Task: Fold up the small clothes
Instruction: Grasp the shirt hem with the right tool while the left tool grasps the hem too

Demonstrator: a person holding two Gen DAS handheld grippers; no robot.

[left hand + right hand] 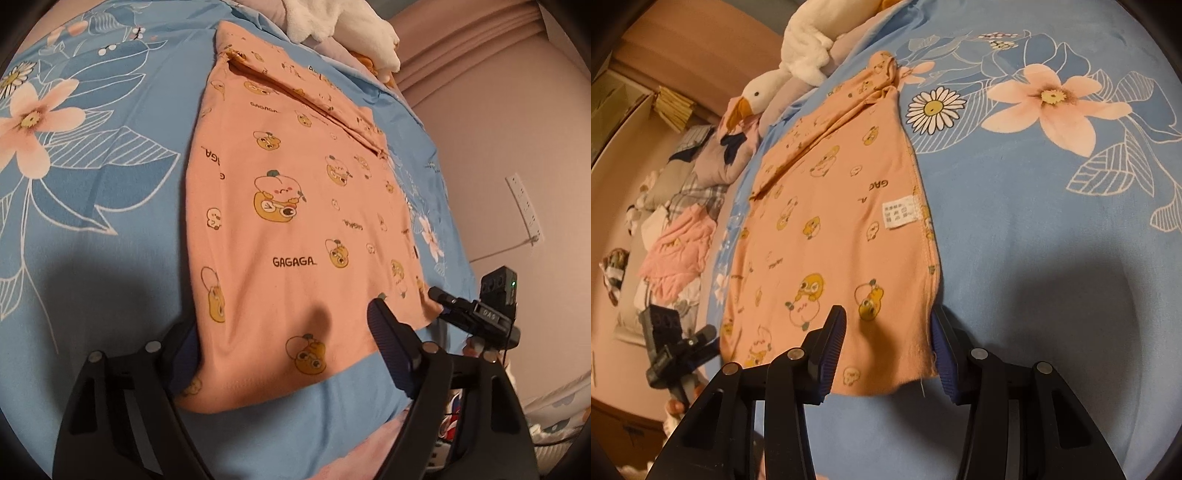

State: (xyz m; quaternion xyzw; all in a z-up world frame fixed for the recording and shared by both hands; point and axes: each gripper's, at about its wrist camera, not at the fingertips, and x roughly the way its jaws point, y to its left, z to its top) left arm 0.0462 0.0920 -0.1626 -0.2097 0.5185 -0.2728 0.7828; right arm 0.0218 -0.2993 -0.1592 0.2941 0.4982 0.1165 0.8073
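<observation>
Here, peach cartoon-print garment (295, 221) flat on floral sheet (92, 166), both grippers' jaws spread wide, straddling hem

Bed (110, 258) w/ blue floral-print cover; large pink flowers and a white daisy (935, 108) printed on it. Peach garment (295, 221) w/ cartoon duck print and "GAGAGA" text lies flat directly on cover, near edge of bed that faces the pink wall; its near hem is at the bed's near edge, and a white care label (900, 215) shows near one side seam. At far end of bed: white plush goose (798, 55) on a greyish pillow, partly out of frame, apart from the garment.
</observation>
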